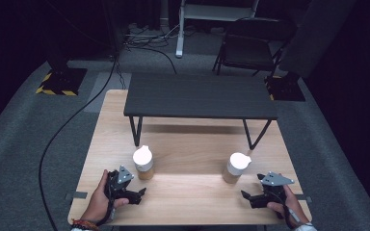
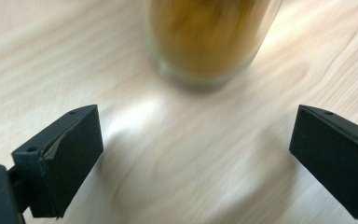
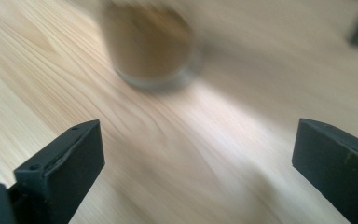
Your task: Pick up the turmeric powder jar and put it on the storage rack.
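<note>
Two glass jars with white lids stand on the wooden table [image 1: 188,154]. The left jar [image 1: 144,162] holds a golden-brown filling, and its base [image 2: 209,42] is just beyond my left gripper [image 1: 136,193] [image 2: 193,158], whose jaws are spread wide with nothing between them. The right jar [image 1: 234,167] holds a paler brown filling; its blurred base [image 3: 149,46] lies ahead and to the left of my right gripper [image 1: 251,195] [image 3: 196,163], also open and holding nothing. Both grippers hover near the table's front edge, each a short way in front of its jar.
A low dark shelf on black legs [image 1: 200,96] stands across the far half of the table. Beyond the table are a folding chair [image 1: 250,45], cables on grey carpet [image 1: 77,110] and stand bases with yellow-black tape [image 1: 60,82].
</note>
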`<act>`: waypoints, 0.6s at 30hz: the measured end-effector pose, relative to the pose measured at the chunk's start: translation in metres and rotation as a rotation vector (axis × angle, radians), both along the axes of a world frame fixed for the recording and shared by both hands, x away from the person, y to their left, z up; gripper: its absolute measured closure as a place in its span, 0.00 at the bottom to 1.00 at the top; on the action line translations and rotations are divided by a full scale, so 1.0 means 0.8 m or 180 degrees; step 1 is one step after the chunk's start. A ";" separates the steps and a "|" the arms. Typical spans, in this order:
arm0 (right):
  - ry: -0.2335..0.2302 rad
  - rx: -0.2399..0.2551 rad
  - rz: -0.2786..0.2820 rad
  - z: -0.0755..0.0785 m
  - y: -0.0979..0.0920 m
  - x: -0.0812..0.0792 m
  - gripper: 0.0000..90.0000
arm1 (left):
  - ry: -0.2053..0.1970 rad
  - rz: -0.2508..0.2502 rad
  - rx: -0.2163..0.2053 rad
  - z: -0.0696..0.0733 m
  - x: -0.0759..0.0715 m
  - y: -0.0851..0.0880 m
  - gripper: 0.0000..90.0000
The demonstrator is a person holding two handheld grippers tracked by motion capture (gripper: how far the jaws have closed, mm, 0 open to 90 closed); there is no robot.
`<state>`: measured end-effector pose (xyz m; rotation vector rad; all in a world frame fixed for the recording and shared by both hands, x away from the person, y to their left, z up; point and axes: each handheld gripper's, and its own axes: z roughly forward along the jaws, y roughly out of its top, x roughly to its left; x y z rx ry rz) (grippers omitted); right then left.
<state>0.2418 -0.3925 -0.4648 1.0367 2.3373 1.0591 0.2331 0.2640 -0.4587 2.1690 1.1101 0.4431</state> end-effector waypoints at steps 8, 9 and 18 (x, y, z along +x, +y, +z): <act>0.0172 -0.0066 -0.0096 -0.003 -0.013 0.005 0.00 | -0.0035 -0.0004 -0.0023 -0.004 -0.003 0.005 0.01; 0.0173 -0.0065 -0.0096 -0.003 -0.013 0.006 0.00 | -0.0035 -0.0017 -0.0022 -0.004 -0.003 0.006 0.01; 0.0176 -0.0062 -0.0096 -0.003 -0.014 0.006 0.00 | -0.0029 -0.0023 -0.0030 -0.004 -0.001 0.006 0.00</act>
